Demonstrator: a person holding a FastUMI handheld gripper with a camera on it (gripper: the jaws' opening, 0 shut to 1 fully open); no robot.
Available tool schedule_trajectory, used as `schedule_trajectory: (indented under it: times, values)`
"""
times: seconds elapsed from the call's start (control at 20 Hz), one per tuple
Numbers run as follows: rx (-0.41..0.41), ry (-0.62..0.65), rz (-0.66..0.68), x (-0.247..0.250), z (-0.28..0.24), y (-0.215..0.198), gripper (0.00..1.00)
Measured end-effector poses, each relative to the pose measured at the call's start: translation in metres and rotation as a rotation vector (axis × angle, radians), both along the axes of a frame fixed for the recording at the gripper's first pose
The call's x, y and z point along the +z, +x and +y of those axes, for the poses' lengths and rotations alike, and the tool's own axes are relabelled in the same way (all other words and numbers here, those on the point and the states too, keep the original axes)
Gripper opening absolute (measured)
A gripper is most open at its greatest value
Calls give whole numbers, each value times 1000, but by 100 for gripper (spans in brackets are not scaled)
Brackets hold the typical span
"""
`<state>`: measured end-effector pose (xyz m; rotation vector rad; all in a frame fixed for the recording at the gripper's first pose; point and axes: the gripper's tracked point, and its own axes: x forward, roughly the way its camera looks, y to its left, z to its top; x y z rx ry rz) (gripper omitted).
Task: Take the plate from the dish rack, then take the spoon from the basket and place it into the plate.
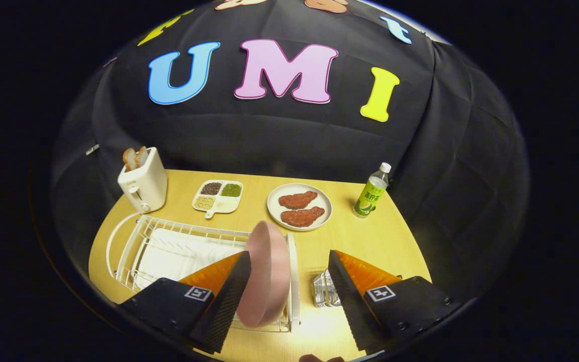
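Wooden table (380,241) sitting before black cloth wall; pink plate (268,274) standing upright in white dish rack (133,246); gripper (289,294) fingers spread apart, plate beside left finger

Pink plate (268,274); white wire dish rack (169,246); cream toaster (143,186); pale wooden table (385,241); green-labelled bottle (371,196), white cap; gripper (289,286) fingers apart
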<state>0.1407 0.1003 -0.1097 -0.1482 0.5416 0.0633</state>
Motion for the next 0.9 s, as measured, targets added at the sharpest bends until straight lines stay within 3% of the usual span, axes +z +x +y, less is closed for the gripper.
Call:
schedule_trajectory:
  times: [0.3,0.4,0.45,0.6,0.9]
  values:
    - [-86,-3,106,-35,-5,11,77]
    - [-110,53,157,-49,-1,9,57]
    - [-119,75,184,-54,1,6,55]
    - [-157,123,231,-64,4,0,31]
    - [-145,45,176,-64,6,-2,25]
